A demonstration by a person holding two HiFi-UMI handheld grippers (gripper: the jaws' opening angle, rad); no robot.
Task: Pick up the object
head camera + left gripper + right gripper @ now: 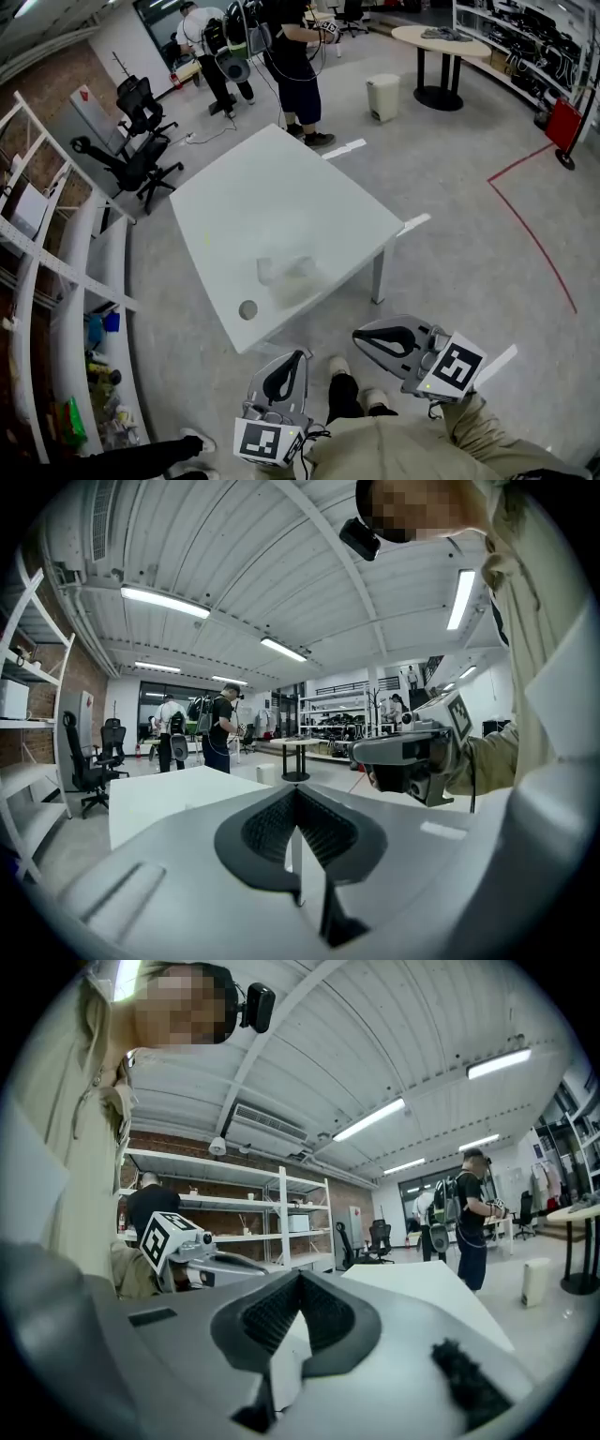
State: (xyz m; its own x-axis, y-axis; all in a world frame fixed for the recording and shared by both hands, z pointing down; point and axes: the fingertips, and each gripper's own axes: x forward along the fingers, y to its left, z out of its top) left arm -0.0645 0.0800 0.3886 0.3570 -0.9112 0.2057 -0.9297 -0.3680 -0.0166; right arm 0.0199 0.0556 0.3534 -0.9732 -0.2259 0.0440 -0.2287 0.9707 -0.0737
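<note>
Across the grey floor (pixel 450 234), open workshop space. A red line (pixel 525 220) is taped over it at right, probably marking a zone.

White worktop (pixel 281 187) stands mid-room, clear of the walls, so likely reachable from every side. Its near corner points at the person.

White shelving (pixel 42 281) runs along the left wall with small supplies on the low shelves. Two black office chairs (pixel 141 141) are parked by it, away from the worktop. Two other people (pixel 291 56) stand at the far end with gear on, not involved. Round table (pixel 441 37) and a pale bin (pixel 382 96) are far back, well apart from the work area.

Right gripper (pixel 361 337) and left gripper (pixel 298 356) are both held low against the person's body, short of the worktop's near corner and near the person's shoes. Looks like a ready pose, reach not yet begun. In the left gripper view the left gripper's (pixel 297 791) fingers (pixel 272 827) are pressed together with nothing between them. Same for the right gripper (pixel 300 1277): its fingers (pixel 272 1314) meet and it is empty. Both would need to spread before any grab.

Clear object (pixel 286 272) lies on the worktop's near half, well apart from both grippers. It is see-through and blurry, so exact shape is hard to tell. Placement near the close corner suits a short forward reach.

Small grey disc (pixel 247 309) sits just beside it toward the edge, possibly a cap or a cable port.
</note>
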